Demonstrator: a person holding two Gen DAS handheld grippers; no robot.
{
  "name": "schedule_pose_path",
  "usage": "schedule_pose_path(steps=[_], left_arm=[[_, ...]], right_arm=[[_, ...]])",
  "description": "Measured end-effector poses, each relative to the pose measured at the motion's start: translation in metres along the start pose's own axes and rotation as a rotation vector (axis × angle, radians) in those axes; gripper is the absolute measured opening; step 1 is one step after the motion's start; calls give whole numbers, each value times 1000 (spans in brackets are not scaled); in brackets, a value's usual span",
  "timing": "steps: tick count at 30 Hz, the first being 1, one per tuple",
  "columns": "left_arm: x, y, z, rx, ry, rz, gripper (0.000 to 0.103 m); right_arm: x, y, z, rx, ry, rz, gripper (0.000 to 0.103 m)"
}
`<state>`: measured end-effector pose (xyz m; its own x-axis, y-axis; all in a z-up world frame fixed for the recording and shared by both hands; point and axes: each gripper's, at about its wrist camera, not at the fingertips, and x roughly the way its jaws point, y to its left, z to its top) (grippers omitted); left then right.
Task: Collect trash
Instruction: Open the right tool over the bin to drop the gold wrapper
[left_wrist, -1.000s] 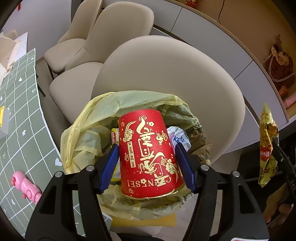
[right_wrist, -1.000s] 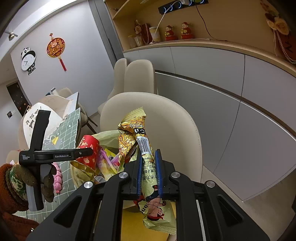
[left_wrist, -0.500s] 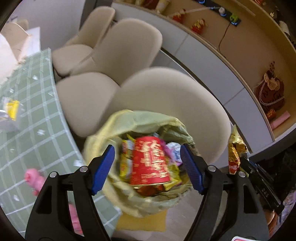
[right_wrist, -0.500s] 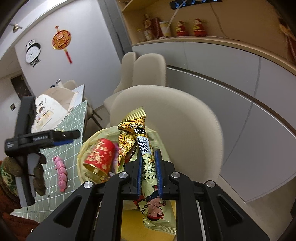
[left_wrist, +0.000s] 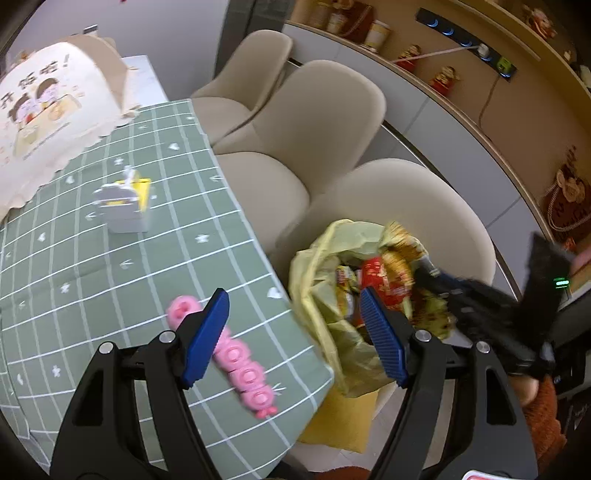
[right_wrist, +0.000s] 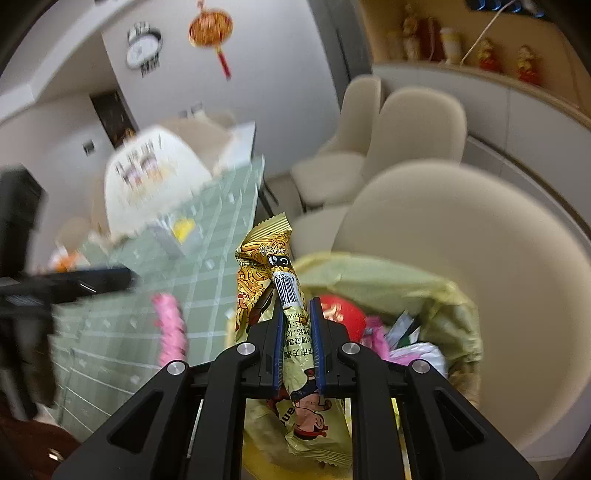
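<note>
Surface (left_wrist: 110, 266): green gridded cloth, left of scene, its right edge just beside the bag; its near and far-left reaches are cut off by the frame. Chair (left_wrist: 424, 206): cream shell seat carrying the bag; two more like it stand farther back. Trash bag (left_wrist: 317, 266): thin yellow film, mouth open and slack, part full; soft, likely to collapse or shift if nudged, so items are best dropped through the mouth and not pushed against its wall. Its bottom and most of its contents are hidden; the red item (right_wrist: 341, 314) inside shows only part of its side, and the pale and pink scraps beside it are too blurred to name. Snack wrapper (right_wrist: 291, 295): yellow and gold printed foil, light, crinkly, probably slippery; held mid-length, top end standing up and lower end hanging below the fingers, just above the near-left rim of the bag. A mid-length pinch seems the sensible hold, since either loose end would fold. Right gripper (right_wrist: 297, 347): fingers clenched on the wrapper. Left gripper (left_wrist: 295, 332): fingers released and spread wide, nothing between them, over the surface edge beside the bag. Pink toy (left_wrist: 236, 354): segmented, lying on the near surface, partly hidden behind the left finger; whether it counts as trash cannot be told. Small white-and-yellow box (left_wrist: 123, 206): farther on the surface, blurred.
</note>
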<state>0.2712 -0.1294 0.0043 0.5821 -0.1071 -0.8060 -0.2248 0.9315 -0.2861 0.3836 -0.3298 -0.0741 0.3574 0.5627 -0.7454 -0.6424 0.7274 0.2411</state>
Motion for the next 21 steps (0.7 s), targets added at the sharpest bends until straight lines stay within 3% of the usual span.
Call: schedule_pose_path(steps=[5,11,19,21], left_arm=[[-15,10,-2,-2,-38,40,69],[-25,11,-10,42,-61,83,69],[-34,28,-36,6,-43,158,69],[-34,34,-43,-15,-36,160,69]], right_arm=[[37,-21,-25,38,111,-47,14],[50,-30,-32,57,156,-71,14],[55,-33,-31,119,145,-40,16],[46,-35,-32,129,126,-52,26]])
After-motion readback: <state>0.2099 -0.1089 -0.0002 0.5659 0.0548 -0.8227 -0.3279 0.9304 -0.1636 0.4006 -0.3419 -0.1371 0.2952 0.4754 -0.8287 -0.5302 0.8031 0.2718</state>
